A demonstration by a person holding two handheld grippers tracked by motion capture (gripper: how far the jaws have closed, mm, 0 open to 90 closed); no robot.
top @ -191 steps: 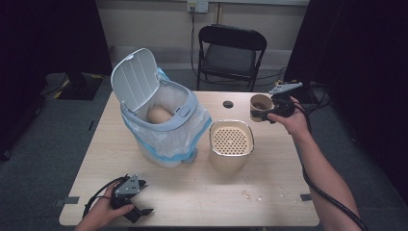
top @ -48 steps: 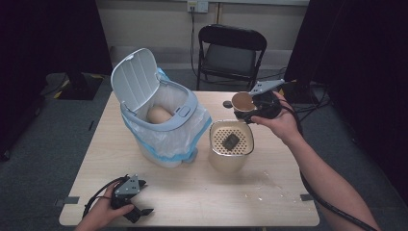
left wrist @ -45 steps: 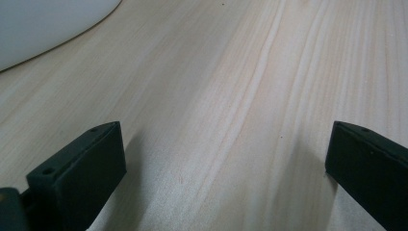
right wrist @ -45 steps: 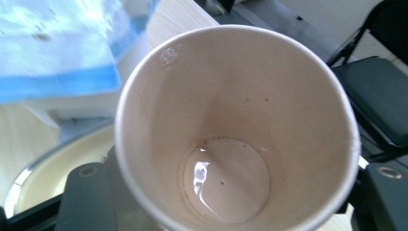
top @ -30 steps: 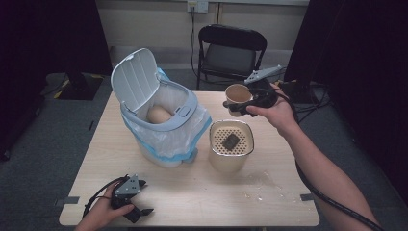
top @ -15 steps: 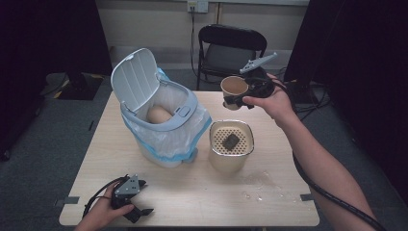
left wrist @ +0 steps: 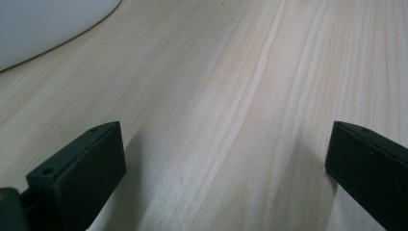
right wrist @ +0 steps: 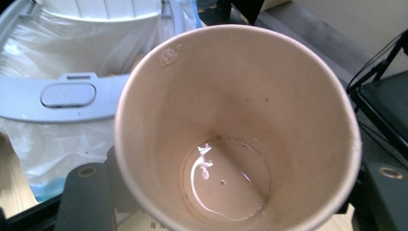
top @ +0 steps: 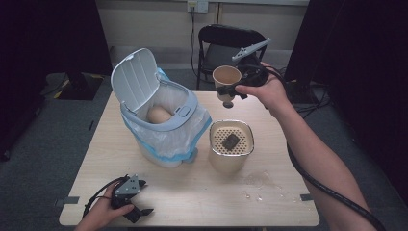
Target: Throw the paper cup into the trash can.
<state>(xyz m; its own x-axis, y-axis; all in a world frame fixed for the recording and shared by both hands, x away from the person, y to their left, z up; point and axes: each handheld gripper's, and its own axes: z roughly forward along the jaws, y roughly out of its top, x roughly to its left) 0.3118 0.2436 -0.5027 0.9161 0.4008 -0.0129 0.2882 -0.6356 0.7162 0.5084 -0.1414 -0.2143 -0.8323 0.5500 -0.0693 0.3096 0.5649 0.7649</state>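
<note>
We've got a tan paper cup [top: 226, 77], a white flip-lid bin with pale blue trim [top: 159, 115], a beige perforated-top canister [top: 231, 147], and a light wood-grain tabletop [top: 202, 192].

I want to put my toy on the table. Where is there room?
The front middle of the table is bare, between the left gripper and the wet spots. The far right corner beside the strainer pot is bare too. The middle is crowded: the bin stands close beside that pot, and the right gripper holds a paper cup above it.

Overhead table [top: 202, 202] view; two near, perhaps downward.
</note>
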